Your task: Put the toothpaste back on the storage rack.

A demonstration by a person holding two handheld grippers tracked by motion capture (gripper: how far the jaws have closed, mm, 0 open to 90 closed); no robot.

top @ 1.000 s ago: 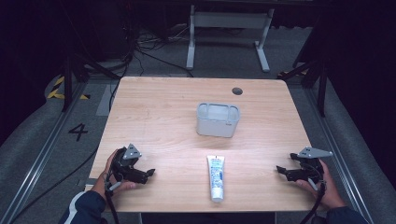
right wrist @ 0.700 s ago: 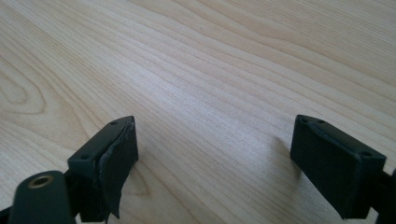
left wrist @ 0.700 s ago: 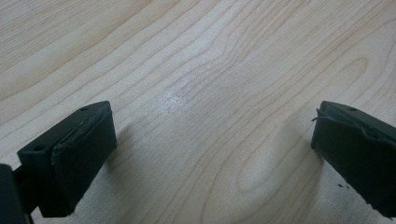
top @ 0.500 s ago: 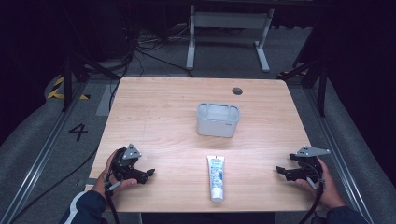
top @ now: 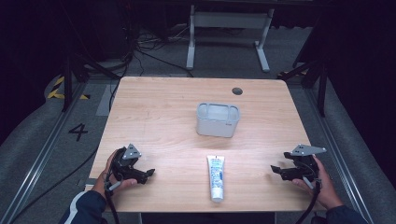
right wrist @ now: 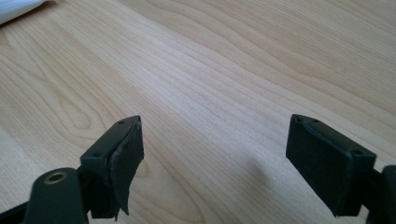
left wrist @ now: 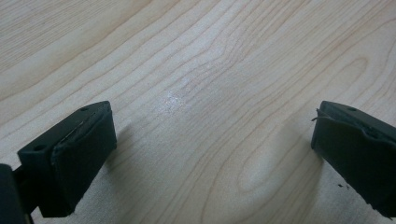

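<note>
Left claw (top: pixel 148 173): lower left of the high view, low over the counter (top: pixel 159 112), jaws spread wide with bare wood between them, nothing gripped.
Right claw (top: pixel 275 170): lower right of the high view, jaws apart and empty; lately closing a little, with only wood grain between the pads (right wrist: pixel 122 161).
Toothpaste tube (top: pixel 215 176): lower centre of the high view, flat on the counter between the two claws and well apart from both, cap toward the bottom edge; white corner also at the upper left of the right gripper view (right wrist: pixel 16 8).
Handling: probably light and soft-walled, likely to dent and slide under a squeeze; smooth skin possibly slippery.
Where to grip: best across the narrow width near the stiffer cap shoulder, or mid-body with a gentle pinch.
Grey bin (top: pixel 217 119): centre of the high view, beyond the tube, upright, open top, apparently divided into compartments.
Hard to read: print on the tube too small; bin contents and inner floor not clear; forearms cut off at the bottom edge; far room dark, only a frame and cables discernible.
</note>
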